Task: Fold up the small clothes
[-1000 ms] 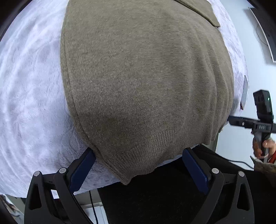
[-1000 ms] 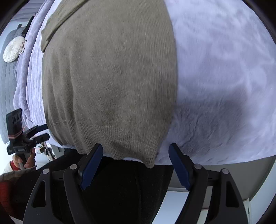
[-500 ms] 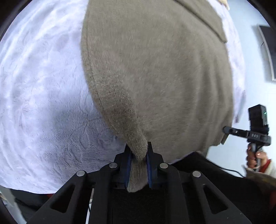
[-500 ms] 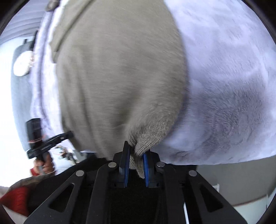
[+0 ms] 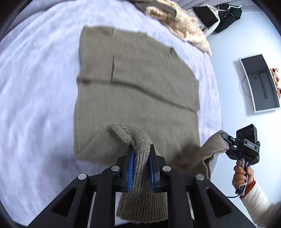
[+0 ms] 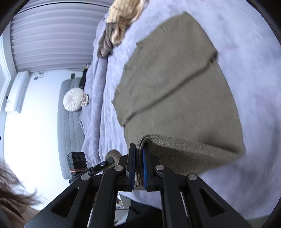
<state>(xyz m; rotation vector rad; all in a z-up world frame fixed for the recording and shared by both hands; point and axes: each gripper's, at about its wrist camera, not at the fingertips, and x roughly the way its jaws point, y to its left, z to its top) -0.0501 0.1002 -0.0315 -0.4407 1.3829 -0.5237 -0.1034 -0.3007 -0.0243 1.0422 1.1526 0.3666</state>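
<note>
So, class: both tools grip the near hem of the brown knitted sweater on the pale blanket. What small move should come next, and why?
Probably carry both corners forward over the brown knitted sweater towards its far edge. The left tool and right tool each pinch a lifted hem corner, while the rest lies flat on the pale blanket, ready to be halved.

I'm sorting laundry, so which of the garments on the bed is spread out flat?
The olive-brown knit sweater, held at its hem corners by both grippers; the cream knit and black garment lie bunched at the far edge.
</note>
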